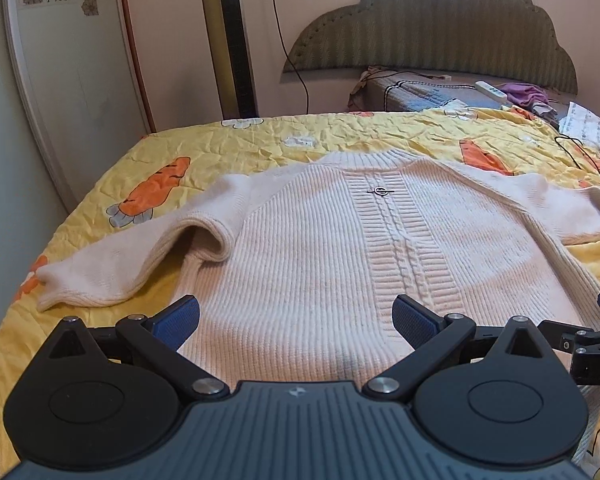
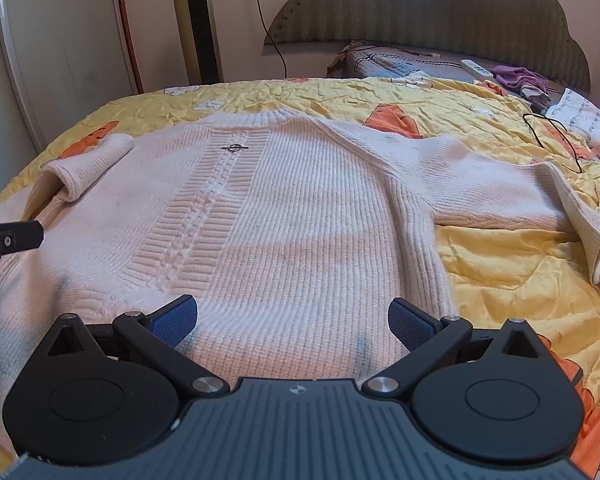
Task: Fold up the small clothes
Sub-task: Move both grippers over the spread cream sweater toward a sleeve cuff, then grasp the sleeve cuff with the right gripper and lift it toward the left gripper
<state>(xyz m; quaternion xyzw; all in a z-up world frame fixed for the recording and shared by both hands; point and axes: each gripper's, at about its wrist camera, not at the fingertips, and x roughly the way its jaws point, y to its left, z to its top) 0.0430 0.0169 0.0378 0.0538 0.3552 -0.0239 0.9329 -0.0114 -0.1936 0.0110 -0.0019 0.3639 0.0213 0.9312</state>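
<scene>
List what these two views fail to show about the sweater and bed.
- Sweater hem: both views, hidden behind the left gripper and right gripper bodies.
- Left sleeve cuff: right wrist view, folded out of sight; shown only in the left.
- Metal ornament: both views, too small to read.
- Bed right side: cut off by the frame edge.

Both wrist cameras look down, close, from the sweater's [image 1: 300, 240] hem toward the headboard [image 2: 428, 12] at twelve o'clock, sharing its front
</scene>
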